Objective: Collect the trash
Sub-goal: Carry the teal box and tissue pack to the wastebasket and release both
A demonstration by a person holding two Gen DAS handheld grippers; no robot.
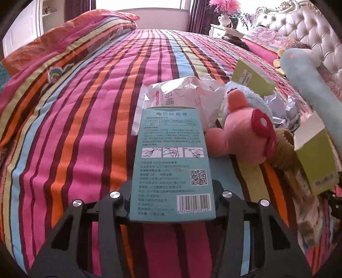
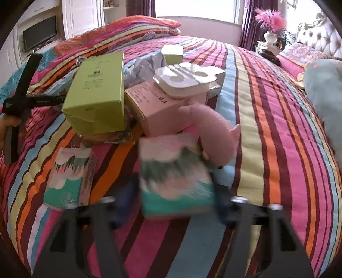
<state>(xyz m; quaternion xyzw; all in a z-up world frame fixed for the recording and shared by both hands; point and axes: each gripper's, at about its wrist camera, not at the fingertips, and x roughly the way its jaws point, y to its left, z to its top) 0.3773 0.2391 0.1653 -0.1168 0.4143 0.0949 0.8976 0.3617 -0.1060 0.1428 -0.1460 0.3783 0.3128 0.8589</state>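
Teal carton [image 1: 173, 164] lies lengthwise in your left gripper [image 1: 171, 203], clenched; right gripper [image 2: 177, 205] clasps its twin [image 2: 175, 177].

The bed [image 1: 89, 111] wears a striped quilt [image 2: 277, 119] — pink, orange, maroon, blue. On it, a pink plush toy [image 1: 239, 132] is the landmark: behind it a crumpled white wrapper [image 1: 181, 94], to its right crumpled paper [image 1: 284, 109] — a green box [image 1: 252, 77] beyond.

Bright window [image 1: 139, 4] backlight; fisheye-warped edges; right wrist view motion-blurred.
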